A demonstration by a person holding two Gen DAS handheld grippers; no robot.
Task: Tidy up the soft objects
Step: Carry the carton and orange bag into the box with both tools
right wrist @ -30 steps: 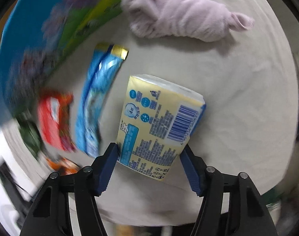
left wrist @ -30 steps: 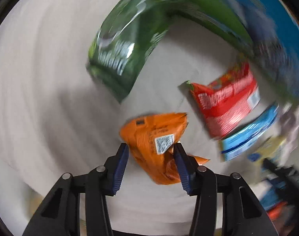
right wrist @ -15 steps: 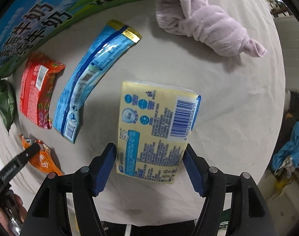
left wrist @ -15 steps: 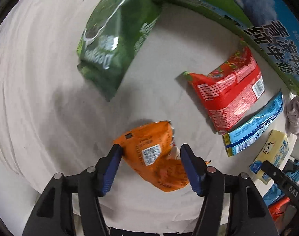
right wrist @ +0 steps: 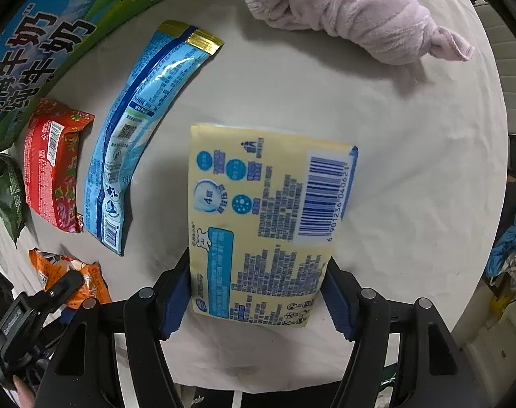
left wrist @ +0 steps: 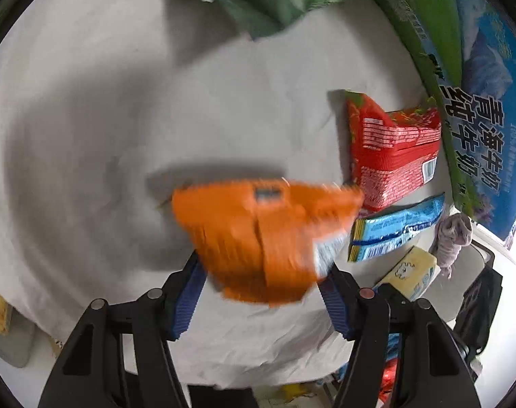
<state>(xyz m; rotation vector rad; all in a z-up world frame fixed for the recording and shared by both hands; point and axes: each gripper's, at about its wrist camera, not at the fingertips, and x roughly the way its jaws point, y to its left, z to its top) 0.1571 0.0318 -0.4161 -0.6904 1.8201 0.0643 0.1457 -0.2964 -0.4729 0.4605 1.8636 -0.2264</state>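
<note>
My left gripper (left wrist: 263,294) is closed on an orange snack bag (left wrist: 268,234), which is blurred and held above the white cloth. My right gripper (right wrist: 258,292) is closed on a yellow tissue pack (right wrist: 264,217), its barcode side up. In the right wrist view a blue packet (right wrist: 135,136), a red packet (right wrist: 52,163) and a green bag (right wrist: 8,193) lie in a row to the left. The orange bag (right wrist: 71,275) and the left gripper show at the lower left. A pink towel (right wrist: 353,10) lies at the far right.
A large blue and green milk carton (left wrist: 475,108) stands along the back edge of the cloth-covered table (left wrist: 88,136). The table's front edge (right wrist: 291,374) is just below my right gripper. Blue clothing (right wrist: 512,238) lies off the table to the right.
The left gripper has closed on the orange bag and lifted it; the view has swung left. The right gripper has closed in on the tissue pack and holds steady.
</note>
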